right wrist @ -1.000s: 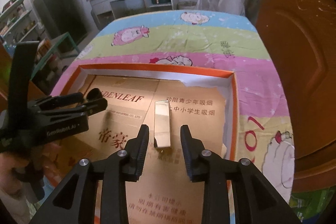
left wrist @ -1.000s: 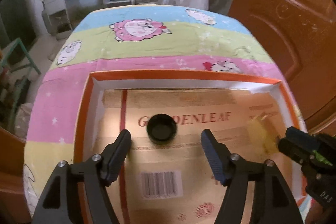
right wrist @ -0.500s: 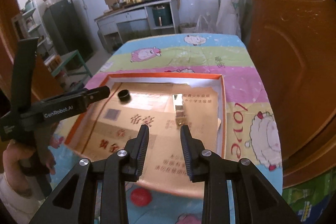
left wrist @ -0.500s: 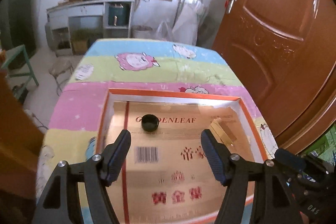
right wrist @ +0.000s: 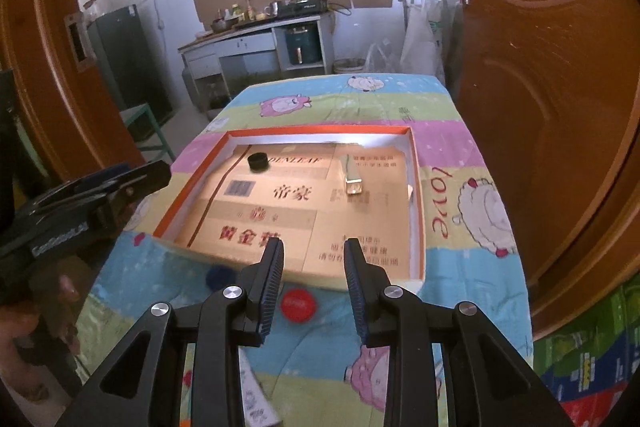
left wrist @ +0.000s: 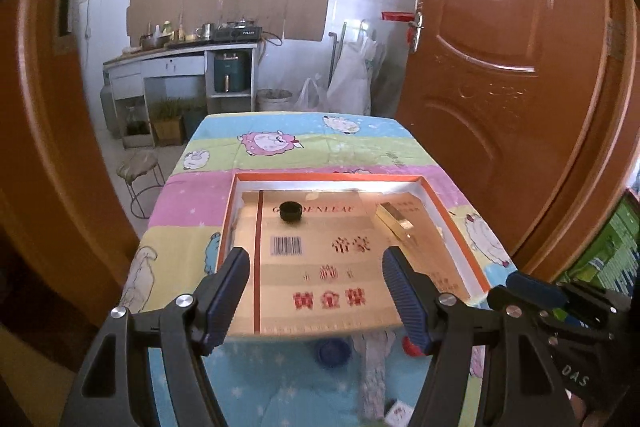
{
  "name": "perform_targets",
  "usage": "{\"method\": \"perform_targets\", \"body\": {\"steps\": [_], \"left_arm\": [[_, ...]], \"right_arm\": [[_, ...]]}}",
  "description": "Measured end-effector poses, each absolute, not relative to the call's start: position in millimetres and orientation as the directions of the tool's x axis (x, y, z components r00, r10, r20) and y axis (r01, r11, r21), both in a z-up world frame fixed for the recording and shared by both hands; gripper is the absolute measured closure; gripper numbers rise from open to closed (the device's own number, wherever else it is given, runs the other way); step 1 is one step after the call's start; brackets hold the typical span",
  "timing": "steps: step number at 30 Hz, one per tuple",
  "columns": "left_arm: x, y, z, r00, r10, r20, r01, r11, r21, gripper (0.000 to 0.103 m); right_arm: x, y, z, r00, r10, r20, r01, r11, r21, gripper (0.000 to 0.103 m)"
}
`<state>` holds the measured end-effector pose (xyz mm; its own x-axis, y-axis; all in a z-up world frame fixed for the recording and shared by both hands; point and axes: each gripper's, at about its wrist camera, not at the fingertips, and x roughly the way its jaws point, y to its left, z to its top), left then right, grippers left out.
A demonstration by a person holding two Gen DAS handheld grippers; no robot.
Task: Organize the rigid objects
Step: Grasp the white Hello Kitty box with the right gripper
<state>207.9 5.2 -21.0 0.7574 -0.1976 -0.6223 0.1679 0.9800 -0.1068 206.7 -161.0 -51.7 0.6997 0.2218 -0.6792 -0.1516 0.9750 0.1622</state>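
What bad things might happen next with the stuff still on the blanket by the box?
The red cap and blue cap lie on soft, wrinkled bedding close to the box's near wall, so a pinch may snag cloth or nudge the box.
Round caps might roll away.
A dropped piece could knock the black cap or the small gold box.

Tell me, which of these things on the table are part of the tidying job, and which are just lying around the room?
Part of the job:
- orange-rimmed cardboard tray
- black cap in it
- gold rectangular box in it
- red cap and blue cap, outside the tray
- left gripper and right gripper, both empty

Just lying about:
- stool
- stove counter
- wooden door
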Motion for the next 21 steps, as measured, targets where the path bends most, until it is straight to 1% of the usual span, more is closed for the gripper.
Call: {"method": "perform_targets", "body": {"steps": [1, 2, 3, 5, 10, 15, 21], "left_arm": [[201.8, 4.8, -21.2, 0.758, -0.199, -0.622, 0.172, 0.980, -0.105, 0.034], [195.6, 5.4, -21.5, 0.758, -0.201, -0.620, 0.174, 0.979, -0.105, 0.034], [191.1, 6.0, -21.5, 0.758, -0.205, -0.619, 0.176, 0.978, -0.108, 0.034], [180.6, 8.0, -22.7, 0.758, -0.217, -0.615, 0.182, 0.976, -0.120, 0.034], [158.5, 7.8, -24.6, 0.767, -0.207, -0.608, 0.184, 0.978, -0.101, 0.034], [136.2, 11.2, -25.1, 0.778, -0.208, -0.592, 0.193, 0.977, -0.090, 0.034], [112.4, 20.8, -36.6, 0.775, -0.206, -0.598, 0.188, 0.978, -0.093, 0.034]], "right_arm": [[201.6, -160.8, -51.2, 0.700, 0.220, -0.679, -0.151, 0.975, 0.161, 0.071], [197.8, -160.7, -50.6, 0.701, 0.219, -0.678, -0.150, 0.976, 0.160, 0.069], [192.6, -160.6, -50.3, 0.703, 0.216, -0.678, -0.148, 0.976, 0.157, 0.065], [182.9, -161.1, -49.7, 0.706, 0.214, -0.675, -0.147, 0.977, 0.156, 0.062], [162.2, -161.1, -50.4, 0.708, 0.202, -0.677, -0.140, 0.979, 0.146, 0.061], [144.2, -157.6, -49.0, 0.712, 0.197, -0.674, -0.145, 0.980, 0.134, 0.052], [128.9, -149.9, -59.1, 0.691, 0.207, -0.693, -0.175, 0.977, 0.117, 0.051]]}}
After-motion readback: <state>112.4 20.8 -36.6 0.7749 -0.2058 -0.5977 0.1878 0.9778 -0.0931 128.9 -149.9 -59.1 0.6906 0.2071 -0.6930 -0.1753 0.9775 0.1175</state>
